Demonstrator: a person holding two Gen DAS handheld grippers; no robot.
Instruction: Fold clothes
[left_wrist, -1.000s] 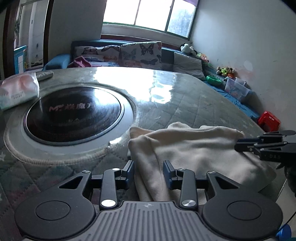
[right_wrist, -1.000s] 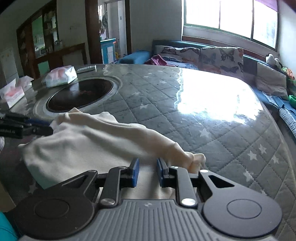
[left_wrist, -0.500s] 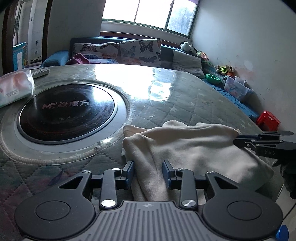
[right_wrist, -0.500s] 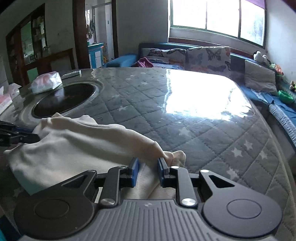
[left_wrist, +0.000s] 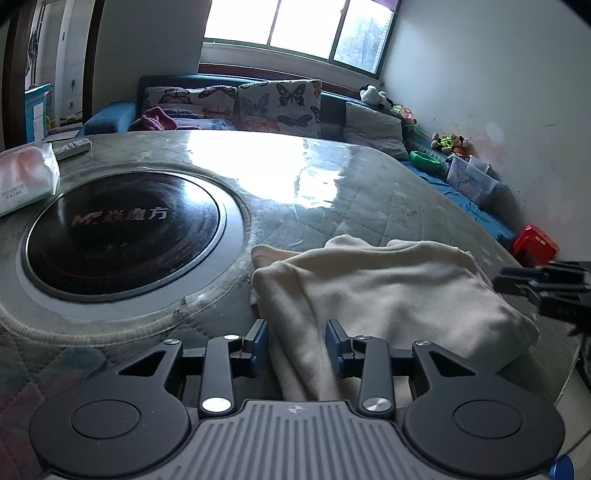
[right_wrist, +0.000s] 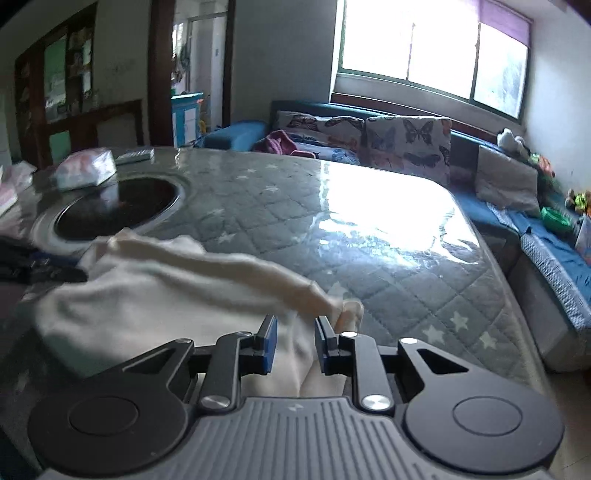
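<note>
A cream garment (left_wrist: 388, 288) lies folded over near the front edge of the quilted grey table (left_wrist: 369, 192); it also shows in the right wrist view (right_wrist: 155, 291). My left gripper (left_wrist: 297, 345) has its jaws partly apart with the garment's left edge between them. My right gripper (right_wrist: 294, 341) has its jaws slightly apart with the garment's right edge between them. The right gripper shows at the right edge of the left wrist view (left_wrist: 543, 280). The left gripper shows at the left edge of the right wrist view (right_wrist: 40, 266).
A round black hotplate (left_wrist: 122, 229) is set into the table at the left. A tissue pack (left_wrist: 26, 177) and a remote (left_wrist: 72, 146) lie behind it. A sofa with butterfly cushions (left_wrist: 258, 103) stands at the back. A red stool (left_wrist: 535, 245) is at the right.
Both grippers have opened a little wider around the garment's edges. The right wrist view has swung right and lifted slightly. The garment has sagged flatter onto the table.
</note>
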